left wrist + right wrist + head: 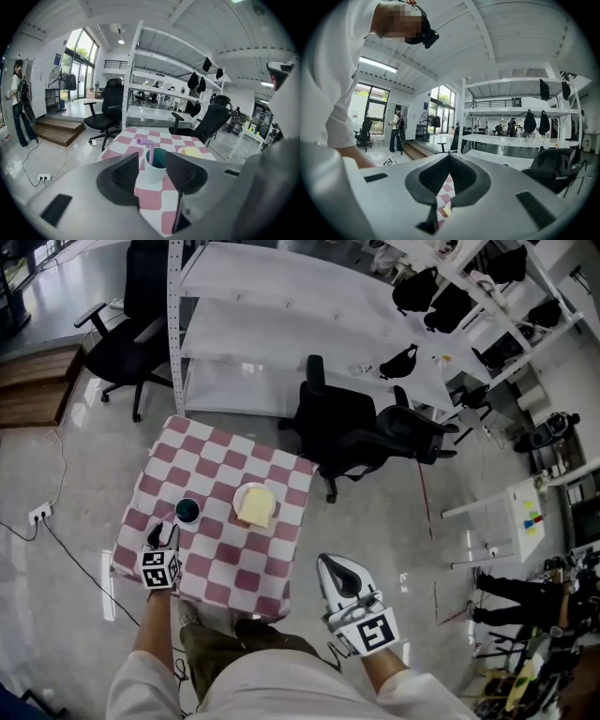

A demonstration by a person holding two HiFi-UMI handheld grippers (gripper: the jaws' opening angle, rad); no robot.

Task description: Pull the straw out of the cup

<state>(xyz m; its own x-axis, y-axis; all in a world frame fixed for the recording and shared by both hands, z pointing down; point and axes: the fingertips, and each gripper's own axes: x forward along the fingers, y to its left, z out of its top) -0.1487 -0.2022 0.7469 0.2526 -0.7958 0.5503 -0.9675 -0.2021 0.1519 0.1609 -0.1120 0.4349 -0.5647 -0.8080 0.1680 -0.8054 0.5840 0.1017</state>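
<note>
Room: grey glossy floor; white shelving [281,324] behind, black office chairs [352,432] close to the far right corner.
Worktop [220,568]: small, square, pink-and-white checked cloth; near half and far strip bare.
Cup [187,511]: one, left half of the worktop, well in from every edge.
Straw [149,149]: one, purple, standing in the cup, bent top pointing left.
Plate [242,493]: one, right of the cup, apart from it, carrying a yellow item.
Left tool [167,532]: over the near left of the worktop, just short of the cup; jaws wide, cup framed between them, not touched.
Right tool [333,568]: off the worktop past its near right corner, over floor; jaws together, empty.
Tools: two.
</note>
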